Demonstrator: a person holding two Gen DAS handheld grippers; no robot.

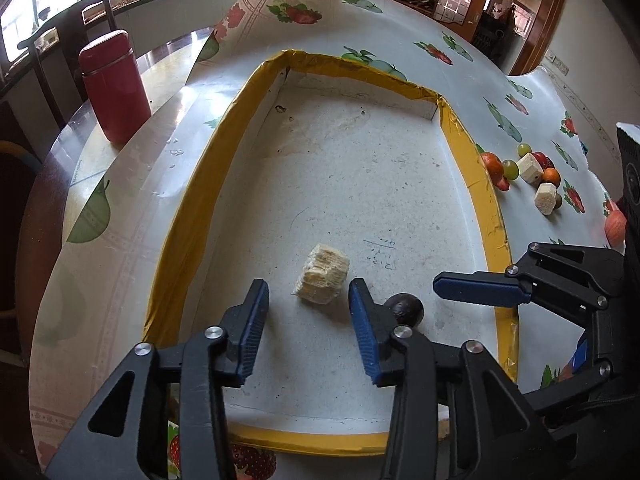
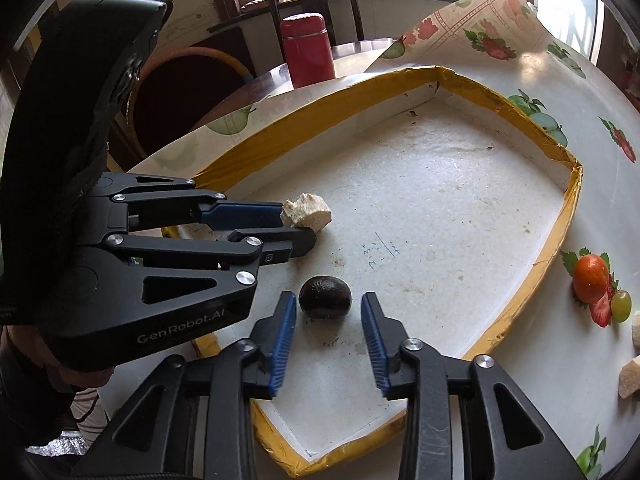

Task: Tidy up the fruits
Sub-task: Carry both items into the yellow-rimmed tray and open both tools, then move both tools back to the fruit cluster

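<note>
A shallow white tray with a yellow taped rim (image 1: 200, 184) (image 2: 560, 216) lies on the fruit-print tablecloth. In it lie a pale cream chunk (image 1: 322, 274) (image 2: 308, 211) and a dark round fruit (image 1: 408, 307) (image 2: 325, 297). My left gripper (image 1: 308, 316) (image 2: 298, 224) is open, with the cream chunk resting on the tray between its fingertips. My right gripper (image 2: 328, 320) (image 1: 472, 288) is open around the dark fruit, which sits on the tray just ahead of its pads. Neither gripper holds anything.
Loose fruits lie on the cloth right of the tray: an orange fruit (image 1: 492, 164) (image 2: 591, 278), green grapes (image 1: 510, 169), a strawberry slice (image 2: 601, 312), cream chunks (image 1: 546, 199). A red canister (image 1: 114, 84) (image 2: 307, 50) stands at the far left. The cloth's far corner curls up.
</note>
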